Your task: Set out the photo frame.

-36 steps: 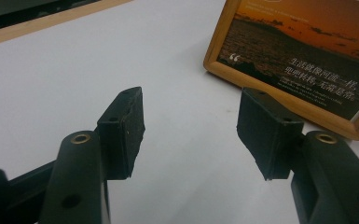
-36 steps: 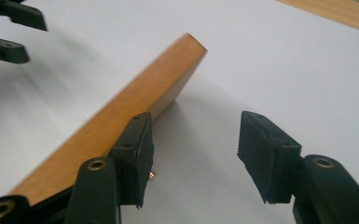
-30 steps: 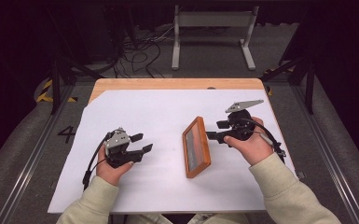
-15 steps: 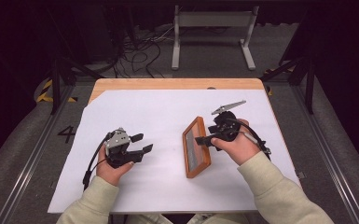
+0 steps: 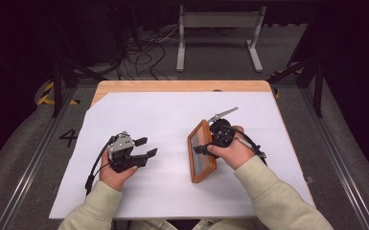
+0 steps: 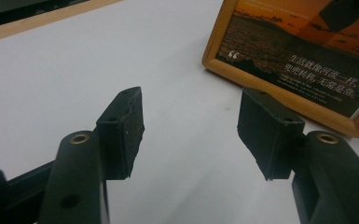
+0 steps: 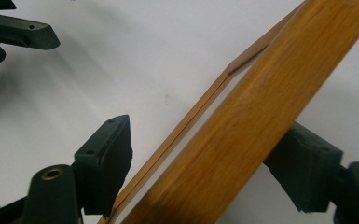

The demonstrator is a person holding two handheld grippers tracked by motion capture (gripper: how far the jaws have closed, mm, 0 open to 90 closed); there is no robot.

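the right gripper [image 5: 202, 149] moves nearer the person, lower along the picture frame [image 5: 201, 165]. its jaws, straddling the frame's edge, have just been closing.

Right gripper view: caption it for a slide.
Right tongs straddle the wooden picture frame's edge above the white table cover.

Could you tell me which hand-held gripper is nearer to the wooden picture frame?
Right. The right hand-held gripper straddles the wooden picture frame's edge, one jaw on each side. The left hand-held gripper sits apart, jaws open over the white sheet.

Dark lab: paper-covered table [image 5: 182, 112], floor rails [image 5: 31, 163], tangled cables [image 5: 144, 52].
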